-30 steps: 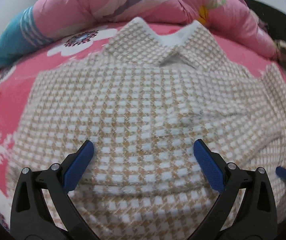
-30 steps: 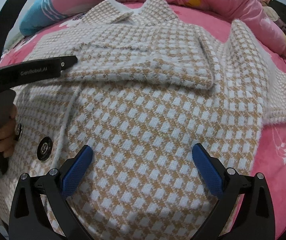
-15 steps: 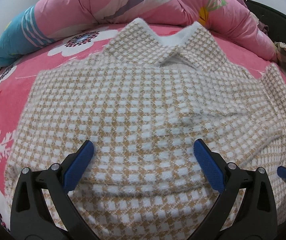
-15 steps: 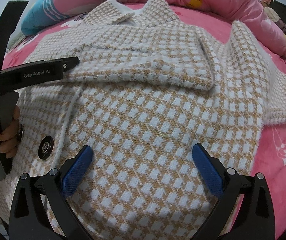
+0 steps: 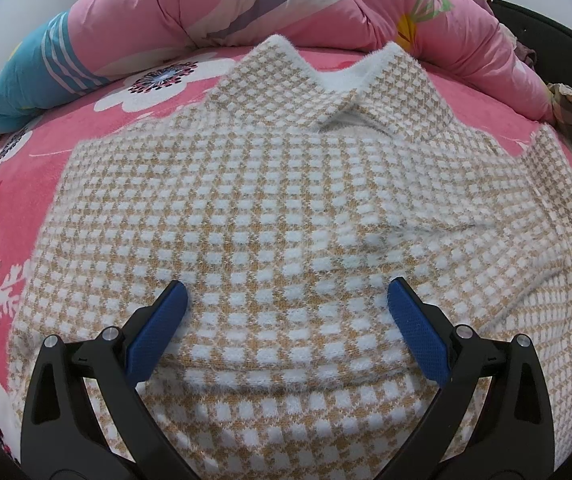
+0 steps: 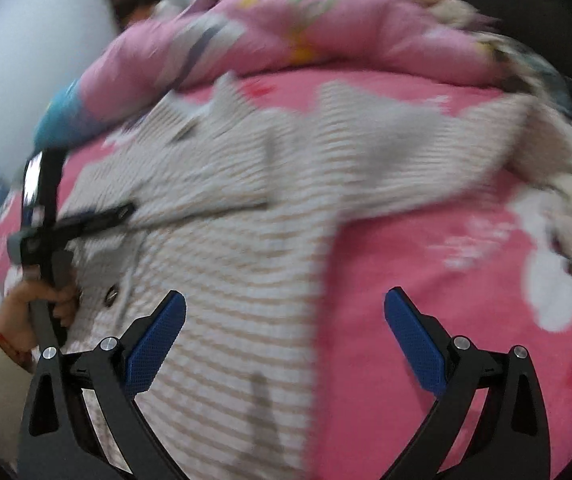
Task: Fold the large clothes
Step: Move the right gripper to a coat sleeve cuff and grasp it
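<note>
So the whole setup is on a bed with a hot pink sheet, big white flower prints all over it. Out ahead of the jaws there's a bunched-up pink quilt running across the far side, and its end off to the left turns teal with white stripes. Behind that is a plain pale wall. Far right past the jaws there's something dark, maybe a headboard or chair, can't really tell. Light's soft and even.
</note>
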The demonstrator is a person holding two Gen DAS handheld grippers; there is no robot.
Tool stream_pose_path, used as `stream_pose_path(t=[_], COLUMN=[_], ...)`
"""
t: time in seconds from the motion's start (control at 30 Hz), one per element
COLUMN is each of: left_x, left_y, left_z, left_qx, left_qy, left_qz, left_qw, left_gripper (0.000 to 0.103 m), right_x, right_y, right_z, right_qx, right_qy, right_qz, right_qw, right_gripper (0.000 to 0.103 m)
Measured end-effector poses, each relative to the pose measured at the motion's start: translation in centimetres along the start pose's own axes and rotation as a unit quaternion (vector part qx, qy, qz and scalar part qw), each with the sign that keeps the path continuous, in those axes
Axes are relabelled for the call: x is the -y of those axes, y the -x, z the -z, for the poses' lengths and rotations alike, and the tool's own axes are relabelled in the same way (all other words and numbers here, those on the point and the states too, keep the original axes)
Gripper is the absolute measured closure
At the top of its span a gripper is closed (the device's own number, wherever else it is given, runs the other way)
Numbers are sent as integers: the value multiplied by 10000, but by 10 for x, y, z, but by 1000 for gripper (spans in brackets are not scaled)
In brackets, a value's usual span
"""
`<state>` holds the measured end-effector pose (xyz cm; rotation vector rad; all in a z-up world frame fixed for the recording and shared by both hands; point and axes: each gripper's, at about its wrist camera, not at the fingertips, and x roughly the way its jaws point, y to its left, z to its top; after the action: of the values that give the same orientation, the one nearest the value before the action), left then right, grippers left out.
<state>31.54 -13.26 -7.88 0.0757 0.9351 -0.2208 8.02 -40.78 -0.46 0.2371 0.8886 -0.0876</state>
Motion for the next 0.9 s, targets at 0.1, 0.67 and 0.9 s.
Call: stream_pose_path(t=[0.1,0.67,0.9], left_x=[0,0,0], left_y=[1,0,0], left_z=[1,1,0], left_qx=[7,13,15], left_qy=[5,12,11], left_qz=[-10,-8,-13], left_qw=[10000,10000,10000], left_gripper=[6,6,6], right_x=[59,238,289], right_y=[20,-36,-95], right_z=[-10,-126,-136], right_qx=[195,646,304], right_qy=[-729,-4286,-5464], right_qz=[189,-1125,-902], right_qw=[9970,8941,8321], right_gripper=[6,14,32])
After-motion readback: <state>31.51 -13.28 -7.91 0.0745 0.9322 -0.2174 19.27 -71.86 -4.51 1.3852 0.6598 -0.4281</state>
